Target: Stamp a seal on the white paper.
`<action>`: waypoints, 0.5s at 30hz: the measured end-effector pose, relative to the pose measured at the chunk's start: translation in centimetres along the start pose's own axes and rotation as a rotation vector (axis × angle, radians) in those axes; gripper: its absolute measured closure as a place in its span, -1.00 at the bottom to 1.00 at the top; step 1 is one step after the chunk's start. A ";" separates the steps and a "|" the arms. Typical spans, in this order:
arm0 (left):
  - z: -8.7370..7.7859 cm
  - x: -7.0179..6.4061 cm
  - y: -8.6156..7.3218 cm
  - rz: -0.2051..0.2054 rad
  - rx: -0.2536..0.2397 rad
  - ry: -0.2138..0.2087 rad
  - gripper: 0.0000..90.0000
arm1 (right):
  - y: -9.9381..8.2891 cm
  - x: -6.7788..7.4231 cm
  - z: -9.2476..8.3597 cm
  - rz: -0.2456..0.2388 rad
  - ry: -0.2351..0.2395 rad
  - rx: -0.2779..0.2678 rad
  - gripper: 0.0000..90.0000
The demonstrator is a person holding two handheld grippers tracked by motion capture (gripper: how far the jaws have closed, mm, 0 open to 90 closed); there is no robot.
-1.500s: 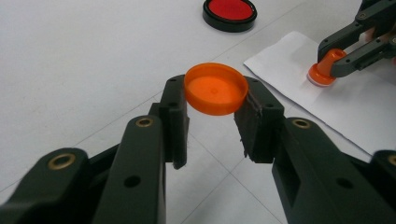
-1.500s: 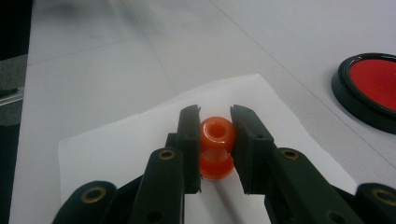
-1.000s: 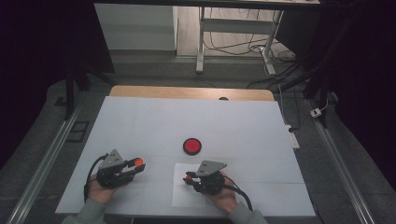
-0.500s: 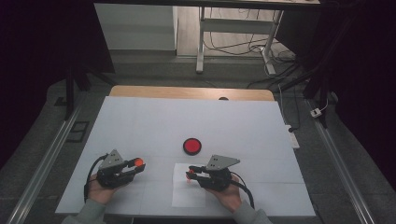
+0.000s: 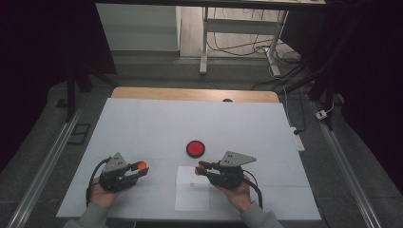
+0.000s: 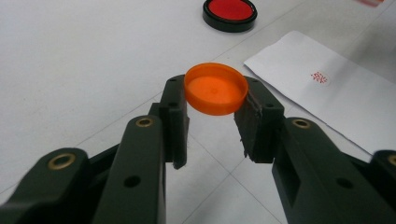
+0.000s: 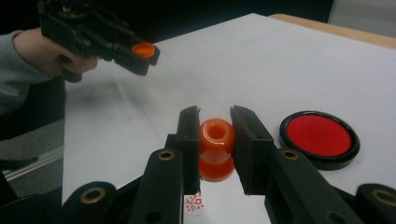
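High view: I am holding my left tongs [image 5: 140,166] low over the white counter [image 5: 142,123], closed on an orange cap [image 5: 141,165] that I am keeping off to the side, clear of the work. My right tongs [image 5: 200,168] are hanging above the white paper sheet [image 5: 192,197], closed on the orange stamp [image 5: 201,167]. A red mark [image 5: 191,184] is showing on the sheet just beneath, so I am judging the impression made and the stamp lifted off it. The red ink pad [image 5: 195,148] is lying open near the sheet's far edge, within easy reach for re-inking.

Left gripper view: the pads are pressing the cap [image 6: 215,88] by its rim, hollow side up, gripped edge to edge so that it cannot roll. The sheet [image 6: 327,98] with its mark [image 6: 320,77] and the ink pad [image 6: 229,11] are lying beyond.

Right gripper view: the jaws are clamping the stamp [image 7: 216,149] at its waisted body, face down, which is keeping the inked face square to the paper. The mark [image 7: 194,203] is lying below it, apart from the stamp. The pad [image 7: 319,136] is sitting just to the side. Farther off, my left tongs [image 7: 147,52] are waiting with the cap [image 7: 143,48], ready for recapping, I am judging.
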State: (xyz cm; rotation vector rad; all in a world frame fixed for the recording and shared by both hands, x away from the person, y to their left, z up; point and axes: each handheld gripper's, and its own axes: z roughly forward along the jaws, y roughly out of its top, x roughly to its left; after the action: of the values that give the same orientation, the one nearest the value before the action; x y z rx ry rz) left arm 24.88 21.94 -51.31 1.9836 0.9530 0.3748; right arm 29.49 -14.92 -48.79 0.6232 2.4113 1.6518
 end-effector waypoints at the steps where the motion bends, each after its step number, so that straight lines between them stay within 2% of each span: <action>1: 0.0 0.0 0.0 0.001 0.000 0.001 0.45 | 0.1 -0.1 -0.1 -0.001 -0.003 -0.007 0.60; 15: 0.0 -0.2 0.0 0.003 -0.002 -0.002 0.45 | 1.6 -1.1 -2.2 0.007 -0.041 -0.070 0.60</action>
State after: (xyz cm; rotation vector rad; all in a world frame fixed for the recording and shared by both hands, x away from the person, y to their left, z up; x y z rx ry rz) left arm 24.79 21.78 -51.32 1.9832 0.9475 0.3753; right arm 30.09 -16.77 -46.61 0.6489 2.3145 1.7006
